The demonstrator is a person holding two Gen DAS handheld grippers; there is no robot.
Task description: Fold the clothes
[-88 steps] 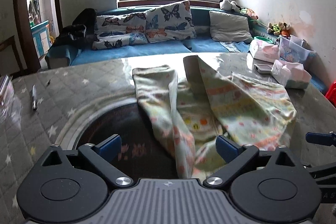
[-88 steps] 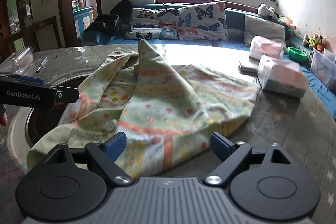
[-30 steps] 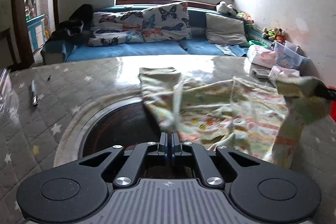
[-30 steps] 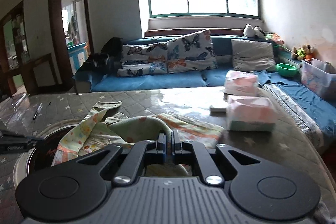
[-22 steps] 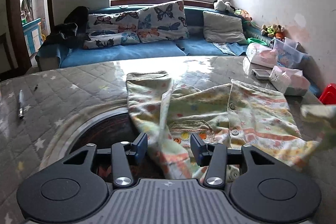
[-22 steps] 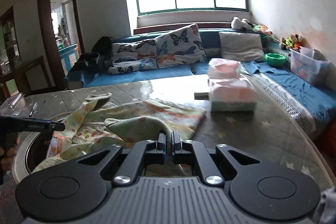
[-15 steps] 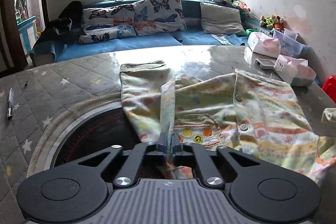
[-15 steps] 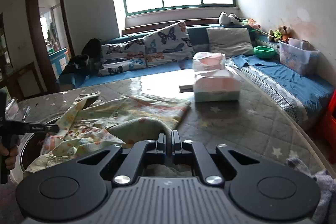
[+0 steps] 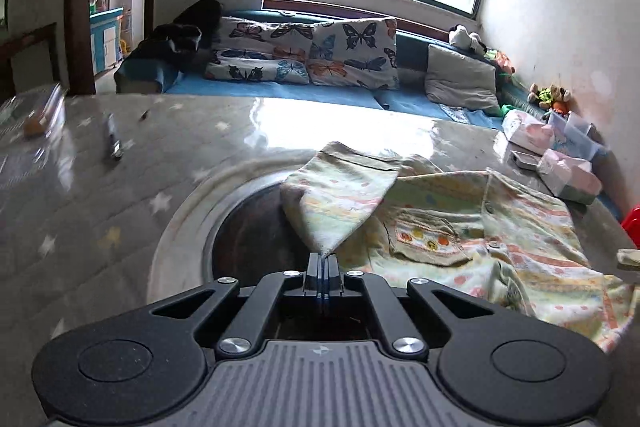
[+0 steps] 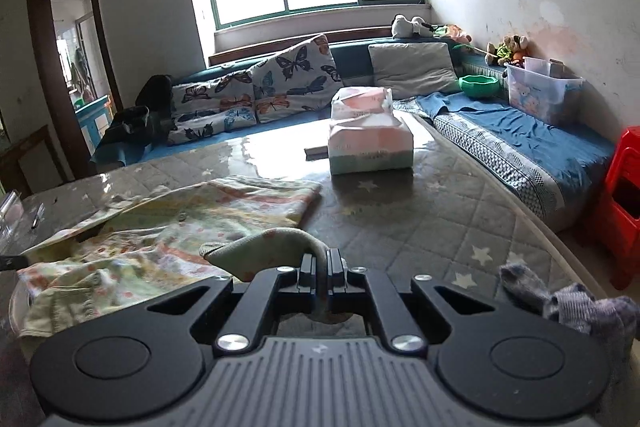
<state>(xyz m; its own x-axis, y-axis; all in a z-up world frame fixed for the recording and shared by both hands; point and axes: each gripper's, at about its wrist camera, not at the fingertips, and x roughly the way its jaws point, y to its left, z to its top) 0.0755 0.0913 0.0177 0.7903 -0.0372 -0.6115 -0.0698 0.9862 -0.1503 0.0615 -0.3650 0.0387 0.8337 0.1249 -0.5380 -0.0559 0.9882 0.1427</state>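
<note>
A pale green child's shirt (image 9: 480,227) with orange and yellow print, buttons and a chest pocket lies spread on the quilted grey table (image 9: 120,187). My left gripper (image 9: 322,259) is shut on a sleeve of the shirt, which rises from the jaws as a taut cone of cloth (image 9: 340,203). In the right wrist view the shirt (image 10: 200,219) lies to the left, and my right gripper (image 10: 322,263) is shut on a thick green fold of its edge (image 10: 272,243), lifted a little off the table.
Two tissue packs (image 10: 370,143) and a small flat box stand at the table's far right. A pen (image 9: 113,143) lies far left. A grey knitted cloth (image 10: 568,303) sits at the near right edge. A blue sofa (image 9: 320,95) and a red stool (image 10: 620,203) lie beyond.
My left gripper opened briefly, shut again on the sleeve and pulled it out to the left. My right gripper kept its hold and drew the shirt's edge rightward and slightly down, flattening the shirt.
</note>
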